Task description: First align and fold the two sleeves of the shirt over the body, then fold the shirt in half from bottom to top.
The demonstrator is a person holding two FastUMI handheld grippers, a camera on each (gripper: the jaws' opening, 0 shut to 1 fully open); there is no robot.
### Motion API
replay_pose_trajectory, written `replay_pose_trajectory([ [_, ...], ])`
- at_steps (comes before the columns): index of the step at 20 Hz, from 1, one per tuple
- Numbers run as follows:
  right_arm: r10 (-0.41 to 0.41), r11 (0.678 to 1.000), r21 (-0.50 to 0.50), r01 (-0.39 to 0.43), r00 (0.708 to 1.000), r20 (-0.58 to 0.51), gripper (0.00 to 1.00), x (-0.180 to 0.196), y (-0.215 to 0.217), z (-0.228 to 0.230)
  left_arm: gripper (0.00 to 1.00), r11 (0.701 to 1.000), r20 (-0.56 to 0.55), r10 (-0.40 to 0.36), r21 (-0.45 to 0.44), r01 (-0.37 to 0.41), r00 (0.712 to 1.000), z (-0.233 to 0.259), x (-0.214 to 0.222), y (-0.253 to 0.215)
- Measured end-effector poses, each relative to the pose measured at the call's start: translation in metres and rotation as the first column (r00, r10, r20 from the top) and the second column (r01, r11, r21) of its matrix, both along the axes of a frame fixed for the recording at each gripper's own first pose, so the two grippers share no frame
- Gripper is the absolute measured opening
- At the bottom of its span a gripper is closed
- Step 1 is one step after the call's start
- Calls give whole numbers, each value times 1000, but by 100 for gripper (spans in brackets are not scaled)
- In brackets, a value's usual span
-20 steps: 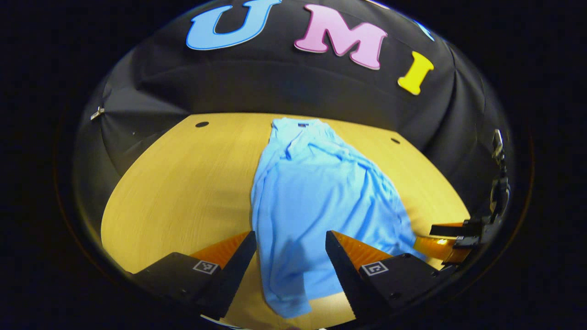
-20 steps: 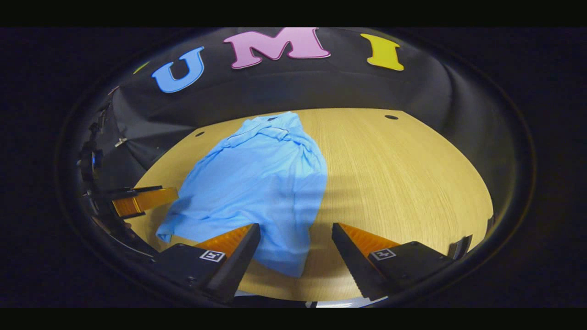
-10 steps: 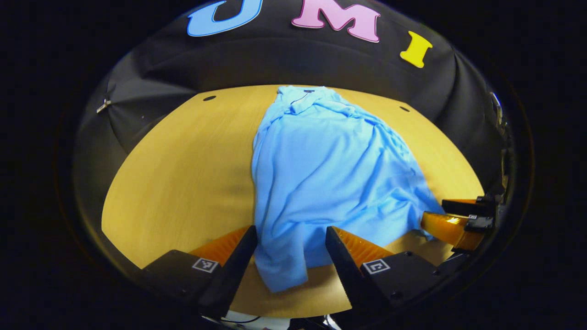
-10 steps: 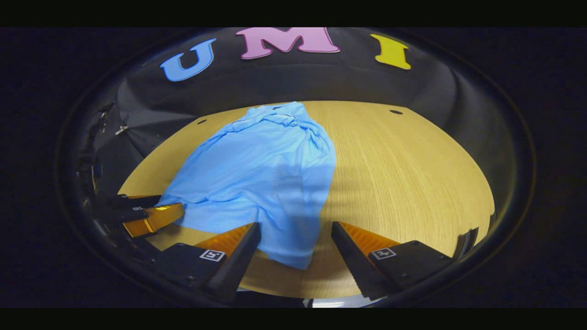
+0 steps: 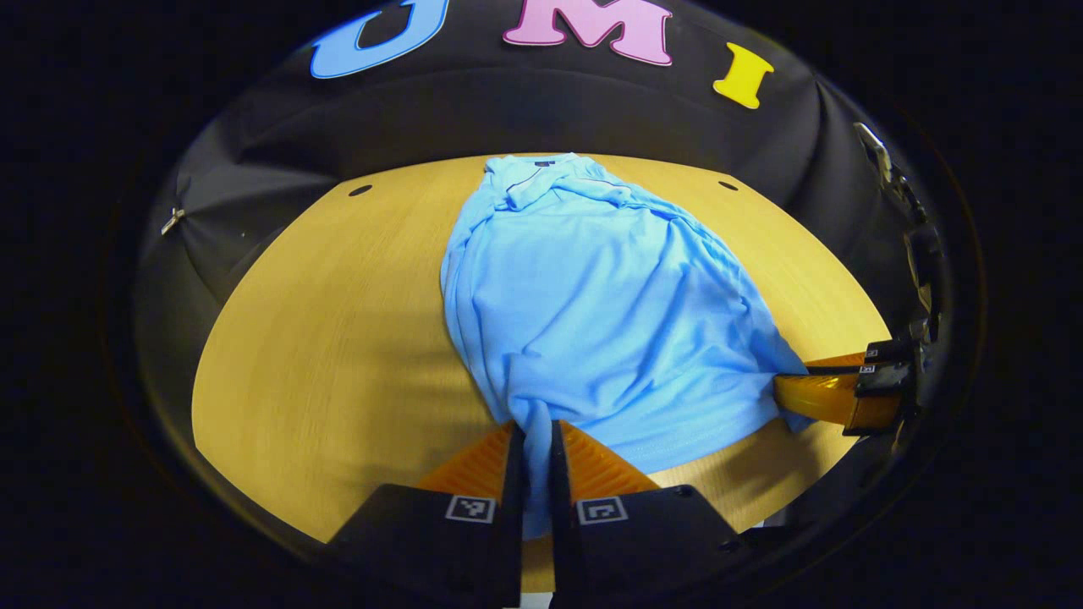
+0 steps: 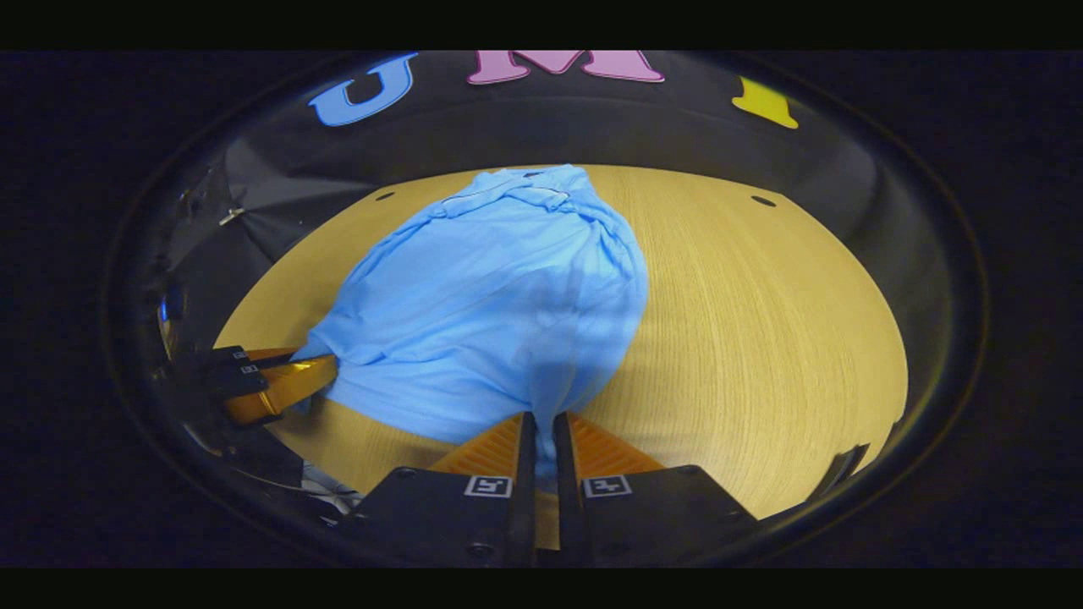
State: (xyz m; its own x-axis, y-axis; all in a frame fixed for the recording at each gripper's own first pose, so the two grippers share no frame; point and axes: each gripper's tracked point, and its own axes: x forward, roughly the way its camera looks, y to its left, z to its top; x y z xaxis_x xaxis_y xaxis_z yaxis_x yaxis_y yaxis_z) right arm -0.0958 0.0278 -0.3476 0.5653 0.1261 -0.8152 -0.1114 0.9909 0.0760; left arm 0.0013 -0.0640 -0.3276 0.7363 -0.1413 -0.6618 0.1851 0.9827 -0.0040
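1. The light blue shirt [image 5: 592,304] lies on the wooden table [image 5: 321,338], near the middle, with its collar [image 5: 529,169] at the far end, close to the black cloth wall [image 5: 508,118].
2. The shirt looks long and narrow. Its sleeves are folded in over the body, and the cloth bunches in wrinkles up by the collar.
3. The body is mostly smooth, with soft folds running down its length. The bottom edge at the near end is pulled to a point at each corner.
4. In the left gripper view, my left gripper [image 5: 535,448] pinches the near left corner of the shirt. Its two fingers are pressed together with a strip of blue cloth squeezed between them.
5. In the right gripper view, my right gripper [image 6: 541,440] pinches the other near corner the same way, fingers tight on the cloth.
6. In the left gripper view I can also see my right gripper far off at the right side, touching the shirt's corner there.
7. In the right gripper view my left gripper sits at the left side, on the shirt's other corner.
8. The table has small dark round holes [image 5: 360,190] near its far edge.
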Motion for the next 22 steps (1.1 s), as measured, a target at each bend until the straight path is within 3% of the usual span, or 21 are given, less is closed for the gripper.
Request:
replay_pose_trajectory([
  [3, 20, 999, 44, -19, 999, -32, 8, -1, 1, 1, 8, 1000, -8, 14, 2, -14, 1000, 1, 1, -1],
  [5, 31, 995, 95, -25, 998, -57, 7, -2, 1, 2, 7, 1000, -29, 13, -12, -13, 999, 1, -1, -3],
  [6, 50, 993, 115, -41, 996, -71, 2, -5, 1, 2, 7, 1000, -53, 8, -11, -9, 999, 2, -2, -5],
  [7, 58, 992, 118, -49, 996, -74, 7, -4, -3, 3, 7, 1000, -71, 3, -17, -4, 997, 4, -3, -5],
  [11, 17, 984, 178, -2, 996, -82, 7, 12, -8, 10, 6, 994, -70, 46, -93, -52, 997, 28, 11, -7],
  [12, 7, 982, 191, 8, 997, -77, 7, 20, -8, 13, 2, 993, -67, 55, -104, -62, 996, 33, 15, -7],
  [13, 2, 978, 208, 12, 998, -66, 7, 29, -6, 17, 6, 992, -62, 60, -111, -67, 996, 41, 19, -6],
  [17, 42, 979, 196, -48, 998, 36, 7, 73, -5, 50, 6, 989, 2, 63, -131, -62, 998, 83, 59, -4],
  [22, 26, 975, 210, -70, 978, 207, 7, 174, -1, 116, 6, 982, 74, 84, -174, -70, 994, 141, 127, 1],
])
